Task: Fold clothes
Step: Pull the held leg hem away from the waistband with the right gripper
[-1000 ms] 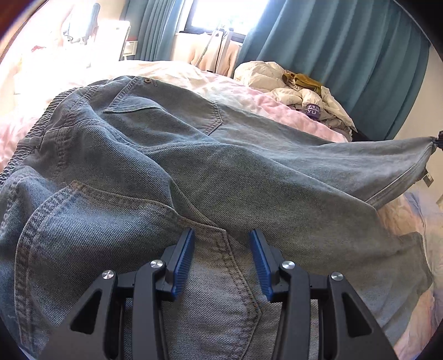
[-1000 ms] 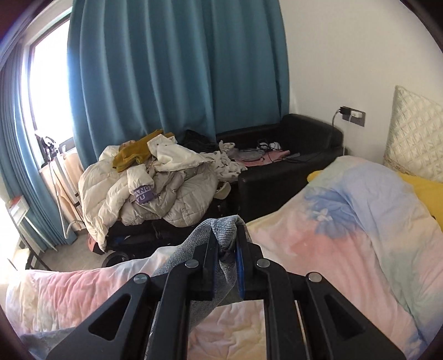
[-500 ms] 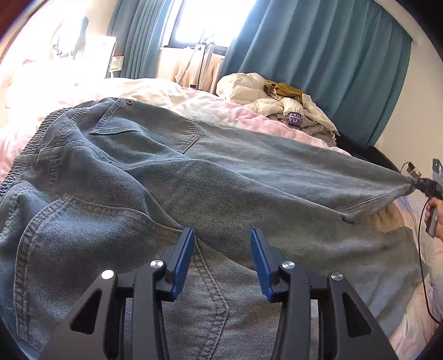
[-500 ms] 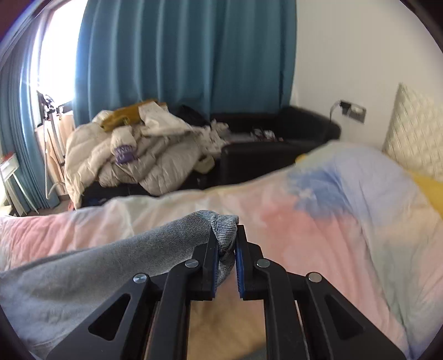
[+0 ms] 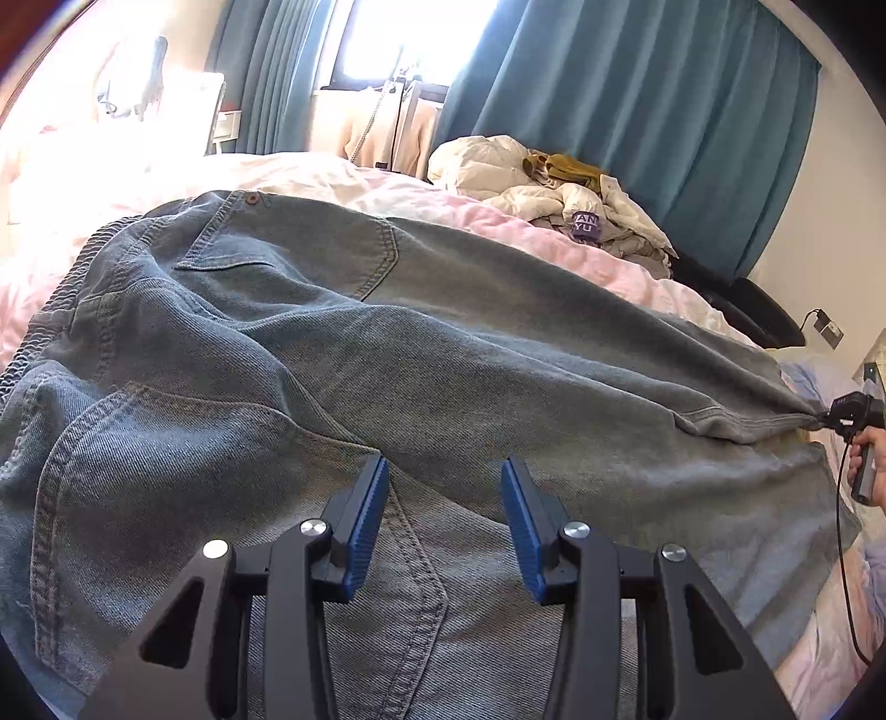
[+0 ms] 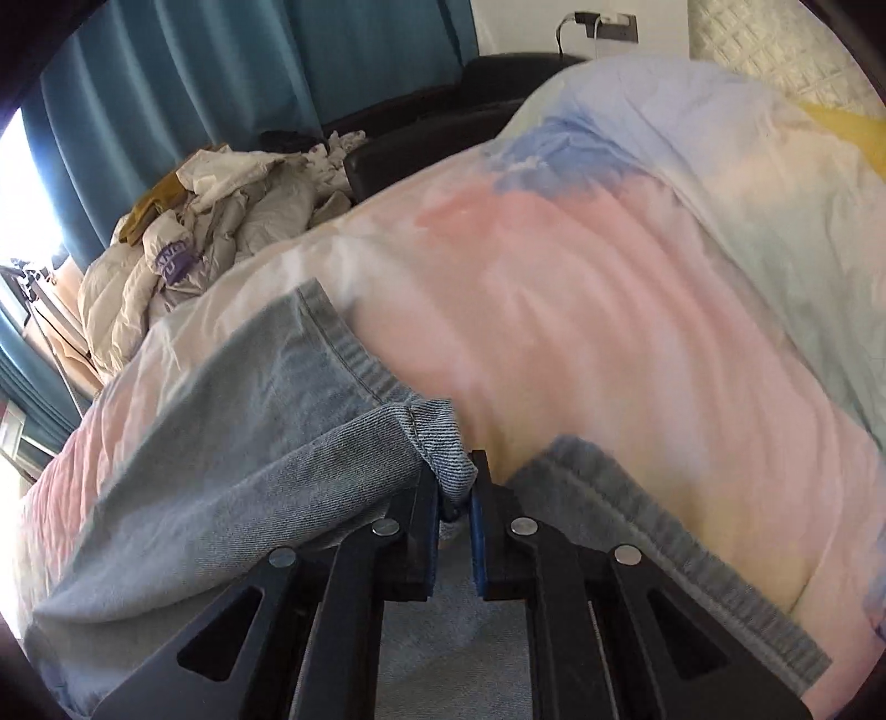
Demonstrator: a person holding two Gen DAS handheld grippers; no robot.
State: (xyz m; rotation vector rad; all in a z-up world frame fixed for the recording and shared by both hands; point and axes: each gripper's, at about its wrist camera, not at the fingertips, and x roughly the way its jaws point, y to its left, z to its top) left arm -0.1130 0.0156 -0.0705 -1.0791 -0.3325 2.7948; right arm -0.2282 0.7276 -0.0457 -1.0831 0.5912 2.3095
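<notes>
Light blue jeans (image 5: 343, 354) lie spread on the bed, waistband at the left, legs running right. My left gripper (image 5: 443, 482) is open and empty, hovering just above the seat of the jeans near a back pocket. My right gripper (image 6: 455, 487) is shut on the hem corner of the upper jeans leg (image 6: 437, 443), held low over the bed; it also shows in the left wrist view (image 5: 850, 412) at the far right, pulling that leg taut. The lower leg's hem (image 6: 664, 531) lies flat beneath.
A pastel pink and blue duvet (image 6: 609, 277) covers the bed. A pile of pale clothes (image 5: 554, 188) sits on a dark sofa (image 6: 443, 133) beyond the bed, before teal curtains (image 5: 637, 94). A wall socket (image 6: 603, 25) is by the headboard.
My right gripper has carried the jeans leg hem down and outward toward the bed, drawing the leg straight. My left gripper has stayed open over the seat, shifting slightly back.
</notes>
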